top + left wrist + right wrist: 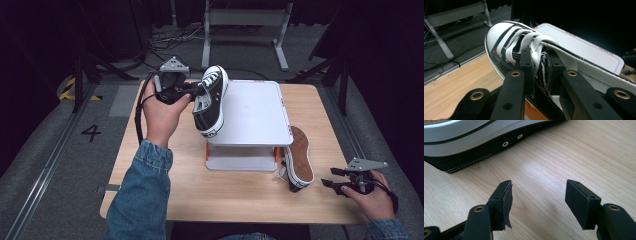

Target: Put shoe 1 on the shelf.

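The left gripper, clamped on the held shoe at its laced throat, hangs it toe-up at the shelf's left edge, while the right gripper, open and empty, sits just beside the other shoe, whose length runs away from the person.

Bare wooden tabletop lies open near-left; the white two-tier plastic stand and tan-soled black sneaker block the centre-right.
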`<state>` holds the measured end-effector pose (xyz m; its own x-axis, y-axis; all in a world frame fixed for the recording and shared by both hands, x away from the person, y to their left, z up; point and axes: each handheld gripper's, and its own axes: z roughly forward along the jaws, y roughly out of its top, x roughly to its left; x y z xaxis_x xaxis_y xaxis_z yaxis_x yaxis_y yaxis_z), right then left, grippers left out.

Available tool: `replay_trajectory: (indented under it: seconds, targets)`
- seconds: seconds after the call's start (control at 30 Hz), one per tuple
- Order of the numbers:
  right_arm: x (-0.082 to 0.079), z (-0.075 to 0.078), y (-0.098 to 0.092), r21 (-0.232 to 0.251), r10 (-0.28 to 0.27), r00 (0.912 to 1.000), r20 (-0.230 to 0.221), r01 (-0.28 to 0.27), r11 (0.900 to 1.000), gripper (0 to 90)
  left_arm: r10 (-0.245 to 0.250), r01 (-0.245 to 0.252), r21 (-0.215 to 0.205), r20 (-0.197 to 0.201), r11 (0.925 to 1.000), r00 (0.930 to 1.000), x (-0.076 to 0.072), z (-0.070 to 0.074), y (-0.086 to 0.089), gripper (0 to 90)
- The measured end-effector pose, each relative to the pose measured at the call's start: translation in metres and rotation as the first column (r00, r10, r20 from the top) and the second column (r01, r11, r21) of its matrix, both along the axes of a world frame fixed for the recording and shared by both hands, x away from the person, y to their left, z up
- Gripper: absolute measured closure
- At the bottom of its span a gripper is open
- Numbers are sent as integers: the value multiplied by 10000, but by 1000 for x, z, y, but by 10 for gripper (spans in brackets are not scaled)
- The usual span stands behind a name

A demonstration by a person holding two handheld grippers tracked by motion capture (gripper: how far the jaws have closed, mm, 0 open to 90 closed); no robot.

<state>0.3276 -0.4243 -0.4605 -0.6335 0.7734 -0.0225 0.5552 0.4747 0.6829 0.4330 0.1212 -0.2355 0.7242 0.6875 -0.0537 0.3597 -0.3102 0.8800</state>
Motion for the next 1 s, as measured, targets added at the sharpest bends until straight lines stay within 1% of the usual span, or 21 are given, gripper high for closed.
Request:
replay_trajectory:
  seconds: [0.13, 0.2, 0.3, 0.4, 0.47, 0.57, 0.63, 0.7, 0.83, 1.0]
  targets:
    - [0, 0, 0, 17, -15, 10000, 6, 15, 10000, 401, 149, -149, 91, 39, 9998, 9999, 2, 1, -13, 789]
    - [0, 0, 0, 19, -8, 10000, 12, 8, 10000, 402, 90, -90, 166, 49, 9998, 9999, 5, 0, -21, 789]
    - [0, 0, -1, 46, -7, 10000, 22, 7, 10000, 401, -19, 18, 155, 50, 9999, 10000, 8, -2, -28, 789]
    - [0, 0, -2, 38, -22, 10000, 36, 22, 10000, 401, 20, -22, 265, 55, 9996, 10000, 10, -5, -36, 789]
    - [0, 0, -2, 39, -16, 10000, 28, 16, 10000, 402, 63, -67, 436, 76, 9990, 10000, 12, -6, -41, 789]
    - [0, 0, -1, 58, -6, 10000, 36, 6, 10000, 400, 197, -197, 506, -6, 9985, 9998, 13, -10, -50, 787]
    - [0, 0, -1, 70, -6, 10000, 46, 6, 10000, 401, 207, -204, 497, -66, 9986, 9998, 14, -11, -51, 787]
    - [0, 0, -2, 92, 10, 10000, 58, -10, 10000, 399, 281, -275, 505, -107, 9983, 9995, 17, -14, -55, 787]
    - [0, 0, -2, 106, 0, 10000, 44, -1, 9999, 399, 341, -348, 816, 97, 9961, 9994, 22, -18, -65, 786]
    - [0, 0, -3, 133, -12, 10000, 31, 12, 9999, 398, 371, -375, 1155, 57, 9926, 9993, 26, -25, -72, 784]
